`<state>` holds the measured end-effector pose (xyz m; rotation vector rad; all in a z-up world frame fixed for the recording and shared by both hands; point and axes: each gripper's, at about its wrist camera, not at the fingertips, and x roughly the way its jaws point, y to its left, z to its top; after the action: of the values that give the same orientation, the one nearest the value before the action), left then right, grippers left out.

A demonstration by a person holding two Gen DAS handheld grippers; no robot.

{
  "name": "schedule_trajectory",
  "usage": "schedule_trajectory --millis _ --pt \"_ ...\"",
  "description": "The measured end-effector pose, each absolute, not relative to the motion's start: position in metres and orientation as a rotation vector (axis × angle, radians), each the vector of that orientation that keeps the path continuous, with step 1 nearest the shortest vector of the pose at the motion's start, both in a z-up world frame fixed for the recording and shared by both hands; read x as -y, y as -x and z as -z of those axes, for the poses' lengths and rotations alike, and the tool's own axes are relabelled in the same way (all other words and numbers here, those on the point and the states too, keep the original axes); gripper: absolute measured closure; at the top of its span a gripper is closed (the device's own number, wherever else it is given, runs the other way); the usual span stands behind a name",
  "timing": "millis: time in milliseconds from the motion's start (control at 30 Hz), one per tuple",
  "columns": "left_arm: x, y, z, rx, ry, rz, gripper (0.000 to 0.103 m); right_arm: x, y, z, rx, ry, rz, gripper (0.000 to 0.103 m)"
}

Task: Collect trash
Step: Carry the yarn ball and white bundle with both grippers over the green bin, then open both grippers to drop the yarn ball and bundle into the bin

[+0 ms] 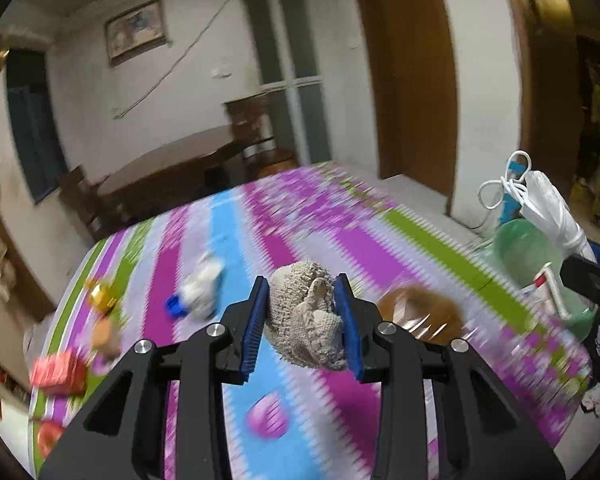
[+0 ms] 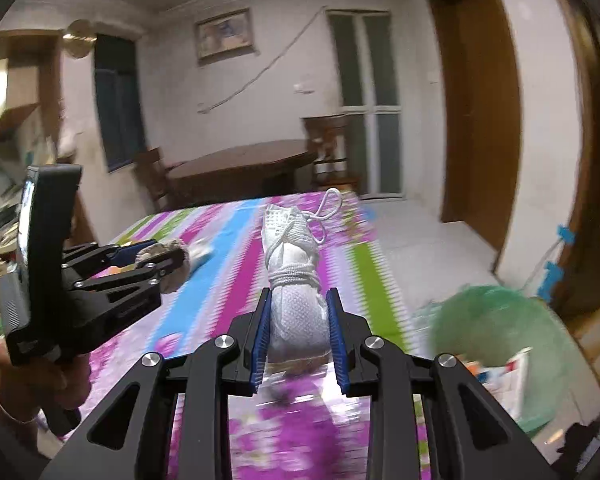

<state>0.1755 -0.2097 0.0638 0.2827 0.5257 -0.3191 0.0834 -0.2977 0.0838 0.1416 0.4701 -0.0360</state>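
Now both loads are up: the left gripper [image 1: 302, 320] has its fingers clamped on a crumpled beige knitted rag [image 1: 306, 316], the right gripper [image 2: 298, 334] pinches a rolled white mask bound with cord [image 2: 296, 300]. The green plastic basin [image 2: 496, 344] sits right of both, nearer the right hand, beyond the striped desk [image 1: 228, 232] edge.

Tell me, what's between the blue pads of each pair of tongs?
Left wrist view: the left tongs squeeze a crumpled beige knitted rag. Right wrist view: the right tongs clamp a rolled white face mask wound with its own cord.
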Motion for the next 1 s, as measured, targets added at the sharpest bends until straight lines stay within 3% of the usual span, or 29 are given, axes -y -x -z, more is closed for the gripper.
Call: schedule_trajectory --millis 600,1000 --pt "0.413 -0.197 -0.052 -0.606 -0.437 0.7 0.07 0.523 -0.068 -0.086 -0.658 -0.193 0.406 0.075" --pt "0.473 -0.194 -0.023 -0.707 -0.527 0.876 0.07 0.559 -0.09 -0.038 -0.796 -0.311 0.408 0.075"
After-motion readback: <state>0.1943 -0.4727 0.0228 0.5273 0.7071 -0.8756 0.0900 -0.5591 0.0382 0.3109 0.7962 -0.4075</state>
